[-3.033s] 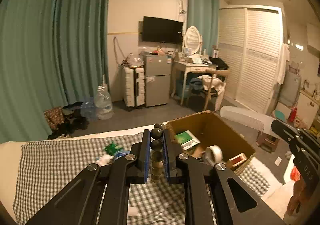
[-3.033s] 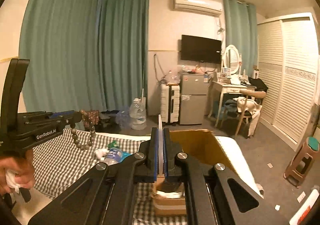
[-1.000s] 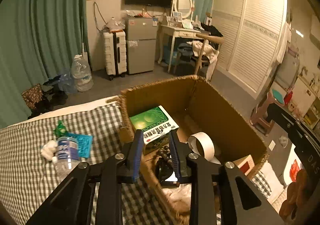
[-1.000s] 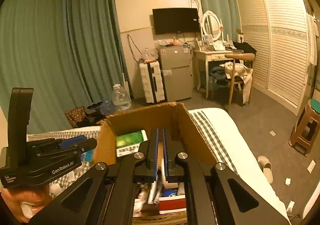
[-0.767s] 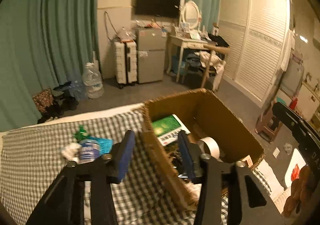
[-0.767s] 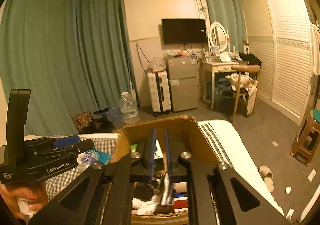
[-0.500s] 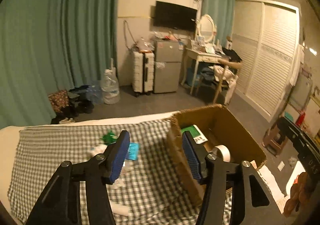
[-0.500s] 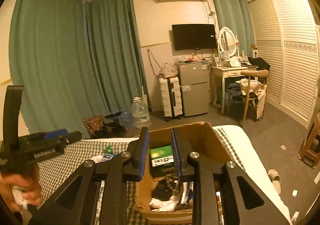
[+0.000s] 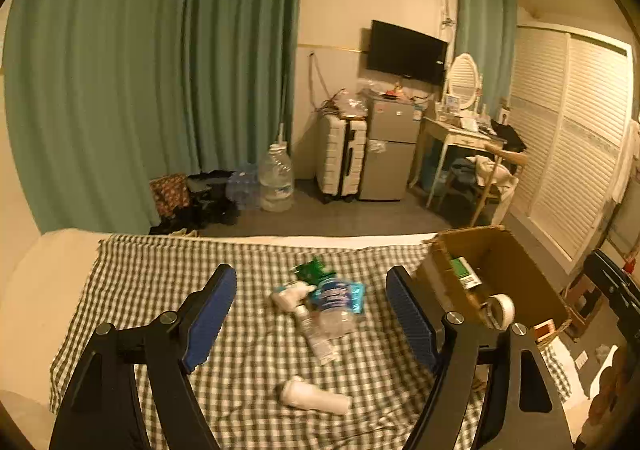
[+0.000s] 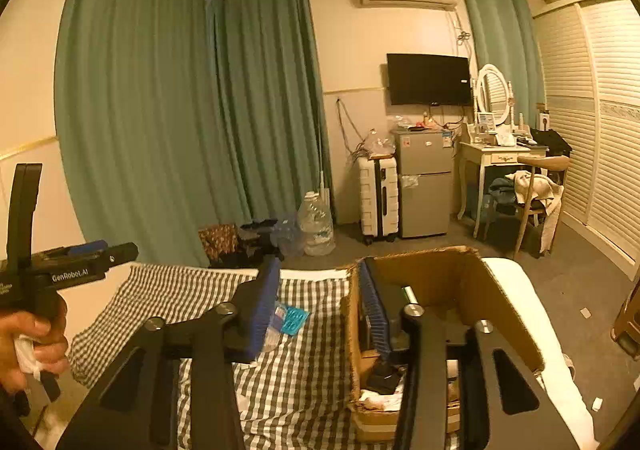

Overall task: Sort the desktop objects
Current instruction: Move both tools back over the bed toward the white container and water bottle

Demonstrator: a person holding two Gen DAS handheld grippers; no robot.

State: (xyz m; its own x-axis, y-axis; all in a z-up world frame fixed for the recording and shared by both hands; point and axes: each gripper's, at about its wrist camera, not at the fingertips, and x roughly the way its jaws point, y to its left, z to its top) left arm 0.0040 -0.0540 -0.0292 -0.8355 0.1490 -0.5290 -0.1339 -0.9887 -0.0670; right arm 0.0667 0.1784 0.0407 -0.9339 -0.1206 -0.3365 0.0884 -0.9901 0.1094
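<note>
Over the checked cloth the left gripper hangs with jaws that have just been opening, spread wide, nothing between them; bare cloth lies toward its left edge; a clear bottle, blue packet and white roll lie loose near the middle; at the cloth's right edge the cardboard box holds a tape roll and green-white carton; the right gripper, jaws also just opening and empty, straddles the box's left wall.

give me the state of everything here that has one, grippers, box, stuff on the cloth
left gripper: open, empty, jaws have just been opening
right gripper: open, empty, jaws have just been opening
cardboard box: open-topped, partly filled
tape roll: in the box
plastic bottle: lying on its side on the checked cloth
white tube: lying flat on the cloth
</note>
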